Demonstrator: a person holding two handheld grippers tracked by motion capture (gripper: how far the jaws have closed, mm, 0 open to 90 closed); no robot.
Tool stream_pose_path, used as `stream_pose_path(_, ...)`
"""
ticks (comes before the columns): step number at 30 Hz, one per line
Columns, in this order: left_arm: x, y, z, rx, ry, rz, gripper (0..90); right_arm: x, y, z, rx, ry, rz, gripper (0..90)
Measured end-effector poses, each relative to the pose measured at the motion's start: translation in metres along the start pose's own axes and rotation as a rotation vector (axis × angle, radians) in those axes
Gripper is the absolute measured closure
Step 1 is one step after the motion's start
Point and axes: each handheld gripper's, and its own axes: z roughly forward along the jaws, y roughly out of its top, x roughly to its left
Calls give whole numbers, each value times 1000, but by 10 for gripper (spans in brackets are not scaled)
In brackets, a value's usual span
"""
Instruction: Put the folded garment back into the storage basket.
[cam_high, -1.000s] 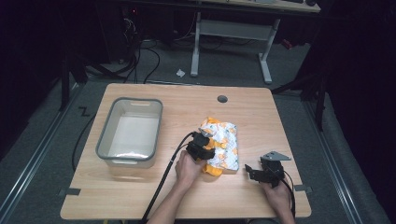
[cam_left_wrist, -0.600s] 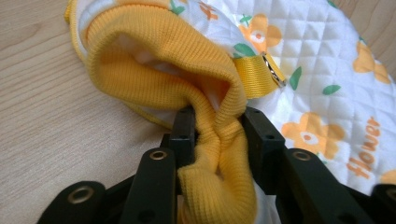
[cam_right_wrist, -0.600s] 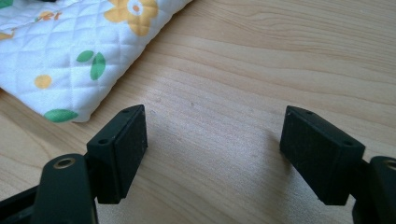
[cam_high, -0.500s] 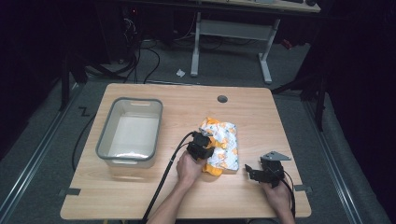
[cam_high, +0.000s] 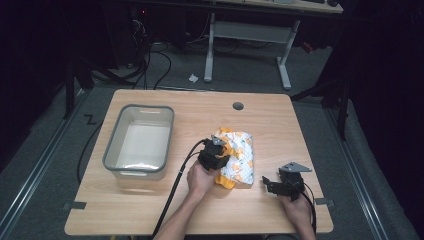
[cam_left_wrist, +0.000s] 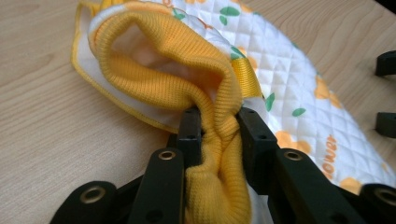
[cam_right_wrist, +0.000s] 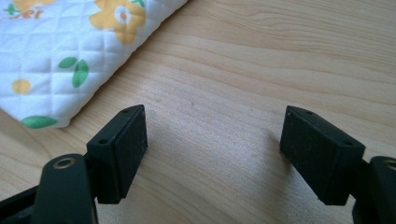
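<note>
A folded quilted white garment (cam_high: 241, 156) printed with orange flowers and green leaves lies on the wooden table (cam_high: 280, 120). Its yellow ribbed cuff (cam_left_wrist: 177, 70) bunches up at the left edge. My left gripper (cam_high: 218, 152) (cam_left_wrist: 218, 126) has just been closing, and its pads now pinch that ribbed cuff between them. My right gripper (cam_high: 270, 184) (cam_right_wrist: 217, 140) stands open low over bare wood, just right of the garment's near corner (cam_right_wrist: 60, 46), with nothing between its fingers.
A clear grey-rimmed plastic bin (cam_high: 114, 147) stands empty on the table's left half. A round cable hole (cam_high: 238, 106) sits near the far edge. Black cables trail from both grippers toward the near edge. Desk legs and wires stand on the floor beyond.
Hardly anything differs in the high view: the left gripper stays at the garment's left edge and the right gripper has kept still.
</note>
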Motion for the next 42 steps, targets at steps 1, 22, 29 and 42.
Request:
stream_pose_path(1,0,1,-2,-5,-3,2,729,0,0,0,-1,-1,0,235)
stream_pose_path(22,4,6,-43,-98,-56,8,731,0,0,0,-1,1,-2,235)
stream_pose_path(29,8,7,-55,-126,-57,12,733,0,0,0,0,1,-1,235)
stream_pose_path(42,16,6,-73,-142,-61,10,734,0,0,0,-1,1,-2,235)
